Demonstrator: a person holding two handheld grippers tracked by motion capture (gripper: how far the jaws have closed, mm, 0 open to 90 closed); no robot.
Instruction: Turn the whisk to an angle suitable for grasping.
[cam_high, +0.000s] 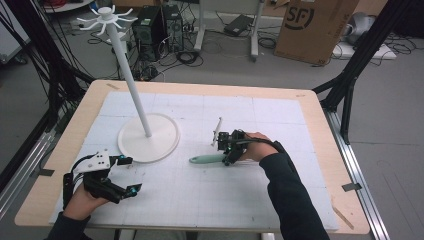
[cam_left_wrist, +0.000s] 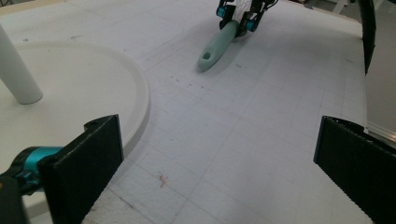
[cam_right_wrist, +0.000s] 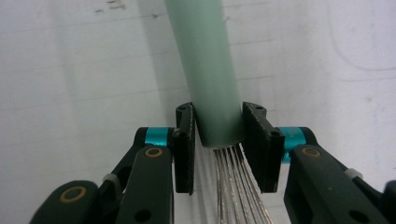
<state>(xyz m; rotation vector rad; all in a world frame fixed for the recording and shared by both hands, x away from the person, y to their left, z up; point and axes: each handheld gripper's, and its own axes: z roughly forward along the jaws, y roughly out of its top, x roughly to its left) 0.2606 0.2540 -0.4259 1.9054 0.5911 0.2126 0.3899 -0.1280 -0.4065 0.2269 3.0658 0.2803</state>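
— White gridded foam covers the wooden table (cam_high: 320, 150), and the whisk (cam_high: 207, 159) lies on it right of the white rack stand (cam_high: 148, 137). Where is the hold?

— The right gripper (cam_right_wrist: 217, 135) has its jaws closed on the mint-green handle (cam_right_wrist: 205, 70) at the very end where the steel wires (cam_right_wrist: 236, 186) come out. The pads press both sides squarely, with the handle centred.

— Good enough to lift?

— Probably, but the grip sits at the wire end, so the long handle will likely droop. A slow, level lift should keep it from twisting between the pads.

— And the other hand?

— The left gripper (cam_left_wrist: 219, 163) rests near the stand's base (cam_left_wrist: 93, 84), jaws wide apart and holding nothing. It could steady the handle's free end (cam_left_wrist: 205, 59) if the whisk is meant for the hooks (cam_high: 106, 19) up top.
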